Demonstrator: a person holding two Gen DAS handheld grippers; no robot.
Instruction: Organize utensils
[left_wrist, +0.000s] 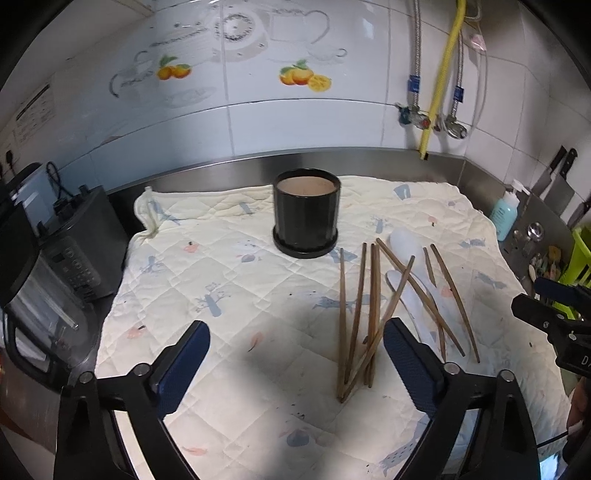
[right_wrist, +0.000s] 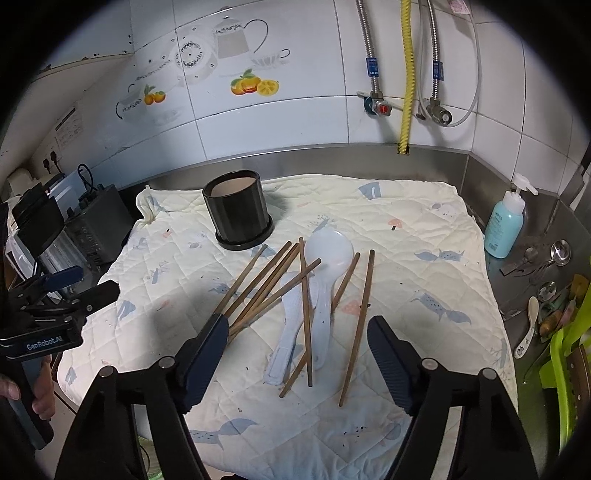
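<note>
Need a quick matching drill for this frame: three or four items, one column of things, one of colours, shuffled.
Things:
1. pot
2. chopsticks
3. rice paddles
4. soap bottle

Colours:
A. white
B. pale blue
C. black
D. brown

Pairs: 1-C, 2-D, 3-A, 4-B
</note>
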